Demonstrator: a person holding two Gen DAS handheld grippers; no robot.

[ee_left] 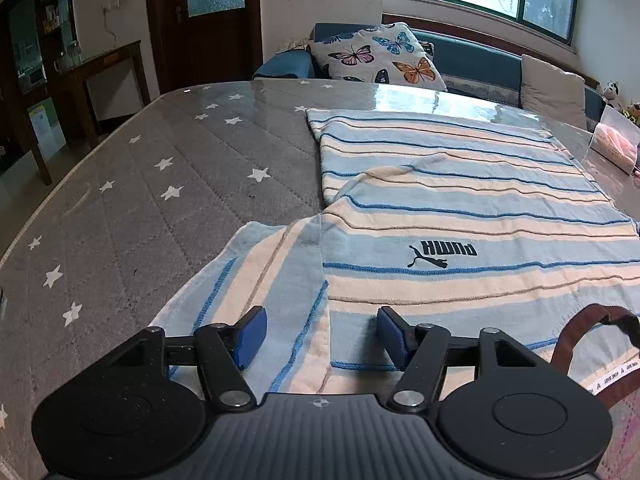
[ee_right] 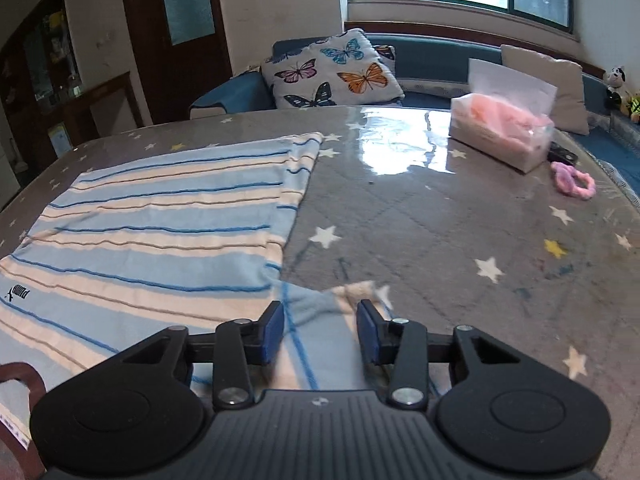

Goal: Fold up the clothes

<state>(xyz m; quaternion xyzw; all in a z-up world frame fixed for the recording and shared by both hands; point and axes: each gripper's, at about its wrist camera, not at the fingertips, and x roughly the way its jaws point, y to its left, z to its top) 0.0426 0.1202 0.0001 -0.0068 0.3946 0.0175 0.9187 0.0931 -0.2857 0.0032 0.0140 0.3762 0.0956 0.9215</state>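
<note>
Lying flat across the table [ee_right: 440, 232], the striped shirt [ee_left: 460, 216] fills mid-frame. Left gripper [ee_left: 322, 334] is spread apart over one sleeve, right gripper [ee_right: 320, 330] apart around the other sleeve [ee_right: 320, 320], not pinching.

Readable marks: one brand print and one small label, both on the striped shirt.

The striped shirt [ee_left: 460, 216] carried a black PUMA wordmark [ee_left: 444, 255] with the leaping-cat logo beside it, printed on a pale blue band; in the left wrist view it read upside down. The right wrist view showed the same print [ee_right: 18, 293] at the far left edge, small and turned sideways. A white neck label [ee_left: 612, 376] sat by the brown collar at the near right edge of the left wrist view and bore a row of tiny dark characters and a triangle-like mark, too small to read.
</note>
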